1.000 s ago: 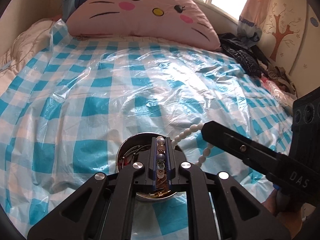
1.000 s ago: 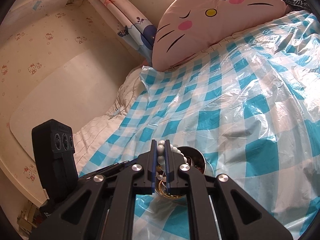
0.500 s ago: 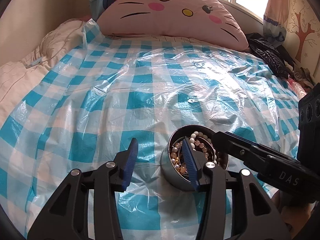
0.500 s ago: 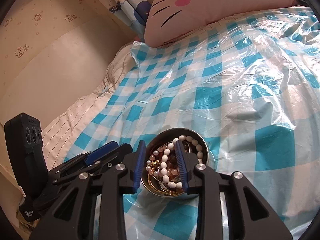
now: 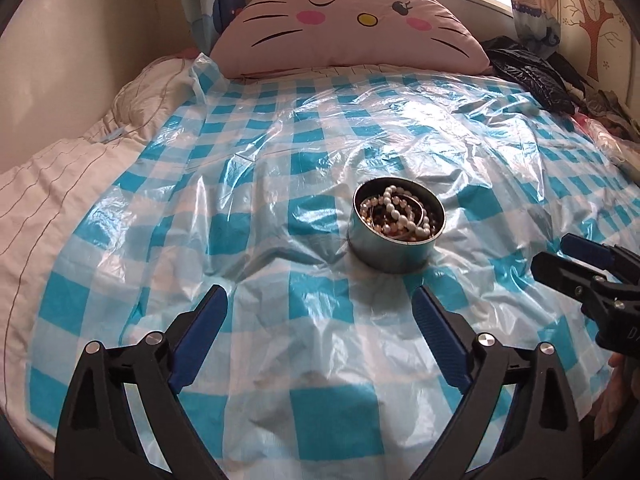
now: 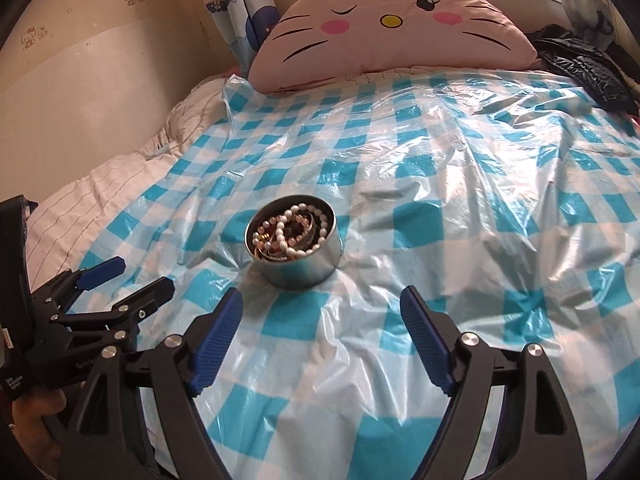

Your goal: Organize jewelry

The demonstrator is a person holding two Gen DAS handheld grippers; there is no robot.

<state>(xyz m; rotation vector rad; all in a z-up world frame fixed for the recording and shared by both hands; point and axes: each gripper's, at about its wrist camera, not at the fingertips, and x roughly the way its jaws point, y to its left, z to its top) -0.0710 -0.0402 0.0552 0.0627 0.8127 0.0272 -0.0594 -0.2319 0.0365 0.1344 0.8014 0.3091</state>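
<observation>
A bed [image 5: 48, 208] under a blue-checked plastic sheet [image 5: 280, 152] carries a round tin [image 5: 394, 246] at centre, cat-face pillow [image 5: 348, 24] at twelve o'clock

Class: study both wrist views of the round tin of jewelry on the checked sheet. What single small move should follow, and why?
Probably draw both hands back a little further. The bead necklaces lie wholly inside the round tin, no loose jewelry shows on the checked sheet, and the left gripper and right gripper are opening with nothing between their jaws, short of the tin.
</observation>
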